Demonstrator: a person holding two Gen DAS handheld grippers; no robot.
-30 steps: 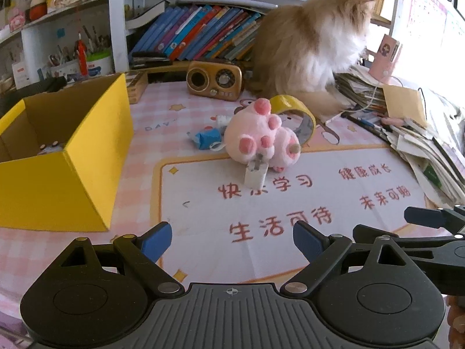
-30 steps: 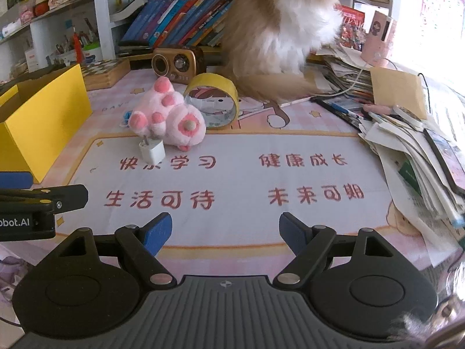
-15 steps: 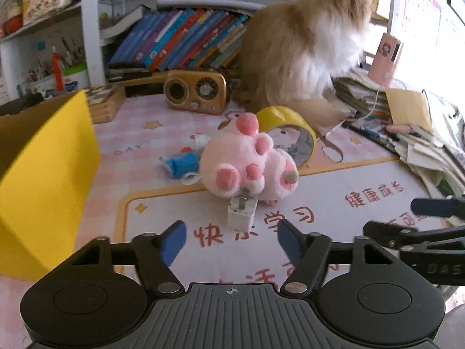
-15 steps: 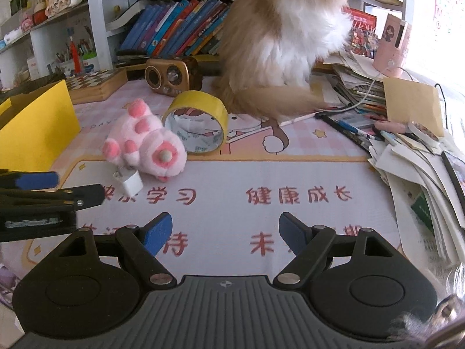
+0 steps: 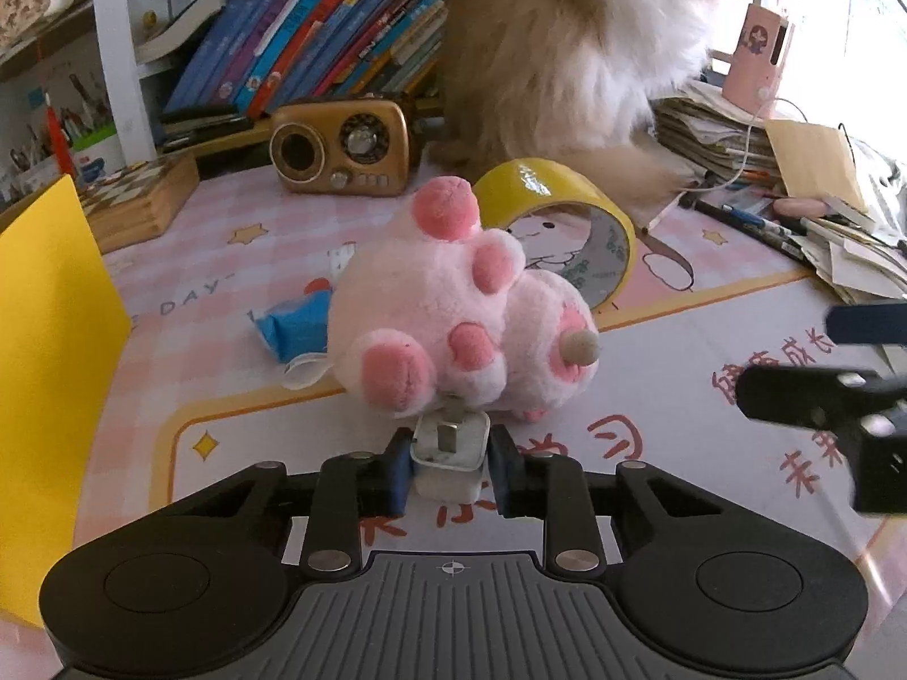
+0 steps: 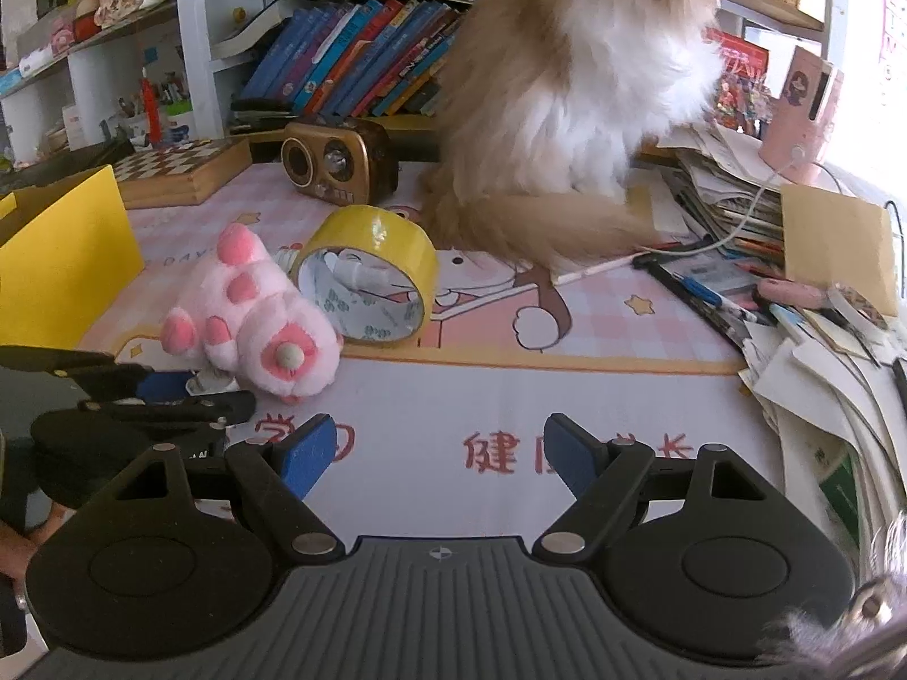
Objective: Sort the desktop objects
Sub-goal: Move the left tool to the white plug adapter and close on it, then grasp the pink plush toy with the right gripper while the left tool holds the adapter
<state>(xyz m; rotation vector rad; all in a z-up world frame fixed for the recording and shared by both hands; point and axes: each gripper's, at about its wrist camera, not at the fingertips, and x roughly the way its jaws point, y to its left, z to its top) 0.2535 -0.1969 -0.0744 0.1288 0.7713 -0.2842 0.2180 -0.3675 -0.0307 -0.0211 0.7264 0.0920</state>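
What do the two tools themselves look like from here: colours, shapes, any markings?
Both match. The left tool and right tool have matte black linkage arms with silver pivot pins, blue pads on the fingertips, two round black discs, and a ribbed grey centre plate bearing a small crosshair mark. No cables show. A bit of the person's bare hand shows at the left edge of the right wrist view.

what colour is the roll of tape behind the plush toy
Yellow outside, with a pale patterned inner face; the roll of tape shows best in the right wrist view.
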